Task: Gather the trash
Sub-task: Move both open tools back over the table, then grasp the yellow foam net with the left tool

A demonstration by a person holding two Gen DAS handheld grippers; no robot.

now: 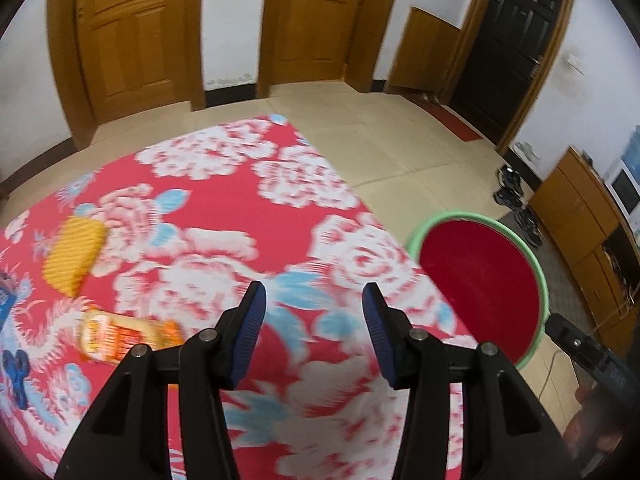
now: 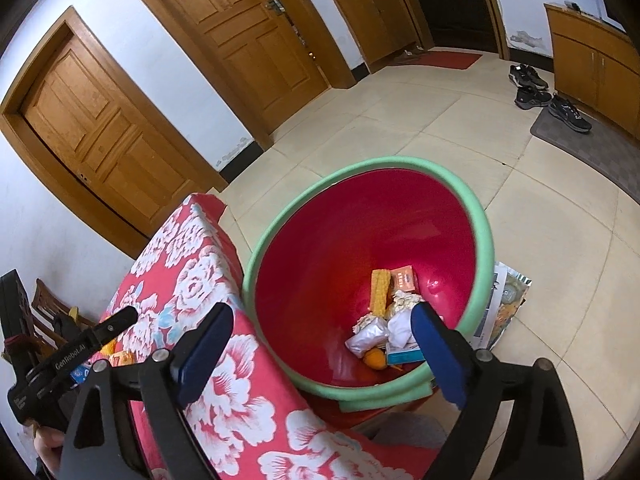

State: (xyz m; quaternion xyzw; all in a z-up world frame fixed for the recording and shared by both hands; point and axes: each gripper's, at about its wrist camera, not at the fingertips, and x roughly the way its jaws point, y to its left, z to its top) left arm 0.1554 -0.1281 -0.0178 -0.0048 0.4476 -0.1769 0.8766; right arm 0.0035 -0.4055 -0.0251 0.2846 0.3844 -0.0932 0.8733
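1. Trash is split between two spots right now: some sits on the surface (image 1: 224, 216) with the red floral cloth, the rest is already down in the red bin (image 2: 344, 248) with the green foam rim.
2. On the surface, from the left wrist view, there's a yellow ridged piece (image 1: 74, 254) at the far left, looks like a corn cob but it's blurry. An orange snack packet (image 1: 124, 336) lies nearer, just left of the left gripper's finger.
3. At the very left edge there's a blue wrapper (image 1: 6, 300) and a small blue item (image 1: 16, 368), too smeared to tell what they are.
4. The left gripper (image 1: 314, 334) hovers over the near part of the surface, jaws spread wide with nothing between them, just floral cloth showing in the gap.
5. The right gripper (image 2: 320, 354) is up above the near rim of the bin, also wide apart and empty.
6. Inside the bin, at the bottom: a yellow corn cob (image 2: 380, 290), an orange carton (image 2: 402, 278) touching it, crumpled white paper (image 2: 380, 330), an orange fruit (image 2: 376, 360) and a teal-edged box (image 2: 406, 356), all piled together.
7. The bin stands on the floor right against the right side of the surface, with some printed paper (image 2: 506, 304) lying on the floor to its right.
8. Far background: wooden doors (image 2: 248, 36), a few dark shoes (image 2: 548, 96) by a grey mat (image 2: 592, 148), and a wooden cabinet (image 2: 592, 56) on the right.
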